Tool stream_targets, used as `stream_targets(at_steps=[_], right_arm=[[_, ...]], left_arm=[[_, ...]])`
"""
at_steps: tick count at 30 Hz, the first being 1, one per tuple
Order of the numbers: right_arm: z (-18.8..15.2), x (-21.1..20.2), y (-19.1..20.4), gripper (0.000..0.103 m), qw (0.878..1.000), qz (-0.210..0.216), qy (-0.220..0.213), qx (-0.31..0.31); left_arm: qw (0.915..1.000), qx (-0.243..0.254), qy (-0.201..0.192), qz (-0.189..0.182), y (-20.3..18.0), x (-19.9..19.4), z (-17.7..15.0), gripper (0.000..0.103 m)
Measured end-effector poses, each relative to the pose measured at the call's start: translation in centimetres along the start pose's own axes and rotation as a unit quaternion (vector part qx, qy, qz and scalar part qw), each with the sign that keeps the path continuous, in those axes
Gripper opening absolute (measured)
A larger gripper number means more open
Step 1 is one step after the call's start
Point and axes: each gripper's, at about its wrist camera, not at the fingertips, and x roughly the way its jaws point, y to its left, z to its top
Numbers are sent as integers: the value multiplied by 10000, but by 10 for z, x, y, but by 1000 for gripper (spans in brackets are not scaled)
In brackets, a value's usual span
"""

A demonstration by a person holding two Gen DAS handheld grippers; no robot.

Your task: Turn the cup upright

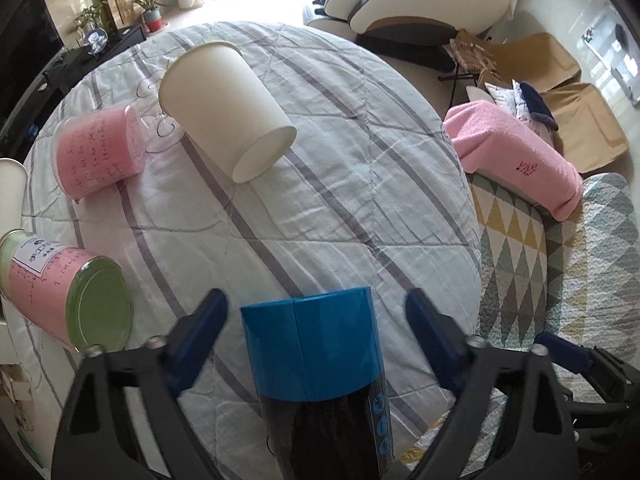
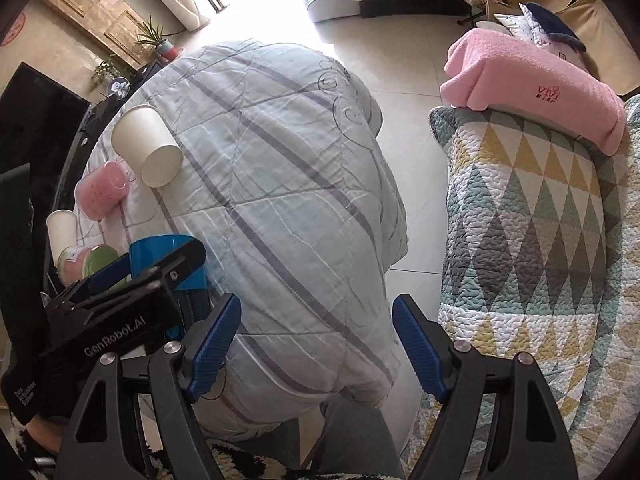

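A blue and black cylindrical cup (image 1: pixel 316 364) stands between the open fingers of my left gripper (image 1: pixel 316 328), not touched by either pad. It stands on the striped quilt-covered table (image 1: pixel 320 200). A white paper cup (image 1: pixel 228 112) lies on its side further back. A pink cup (image 1: pixel 96 148) lies on its side at the left. A pink and green cup (image 1: pixel 68 296) lies on its side at the near left. My right gripper (image 2: pixel 316 340) is open and empty, above the table's near right edge. The left gripper (image 2: pixel 132 300) and blue cup (image 2: pixel 168 252) show in the right wrist view.
A white upright cup (image 2: pixel 62 232) stands at the table's left edge. A sofa with a triangle-patterned cover (image 2: pixel 540 260) and a pink towel (image 2: pixel 532 92) is to the right. A massage chair (image 1: pixel 420 0) and cardboard (image 1: pixel 560 92) lie beyond.
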Motion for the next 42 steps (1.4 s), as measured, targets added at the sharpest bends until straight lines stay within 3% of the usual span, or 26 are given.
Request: stream_targets(at_steps=[12, 24, 25, 27, 28, 35, 42], right_arm=[[1, -7, -1, 79, 9999, 63, -12, 85], [5, -31, 11, 79, 9996, 104, -189, 171], [5, -33, 13, 79, 9996, 108, -210, 171], [5, -35, 15, 79, 9995, 117, -232, 180], [4, -35, 15, 79, 9995, 118, -223, 195], [-2, -30, 17, 79, 9996, 96, -118, 245], [-8, -27, 12, 79, 9993, 36, -41, 367]], left_arm=[[9991, 247, -346, -40, -3, -24, 11, 68], [9963, 374, -770, -18, 1, -72, 28, 68], [9963, 382, -774, -20, 1, -74, 27, 68], [9961, 425, -769, -22, 1, -77, 26, 53], [9962, 446, -753, -16, 2, -78, 25, 52], [9987, 414, -268, -141, 4, -54, 11, 54], [9983, 467, -250, -231, 0, -55, 3, 56]])
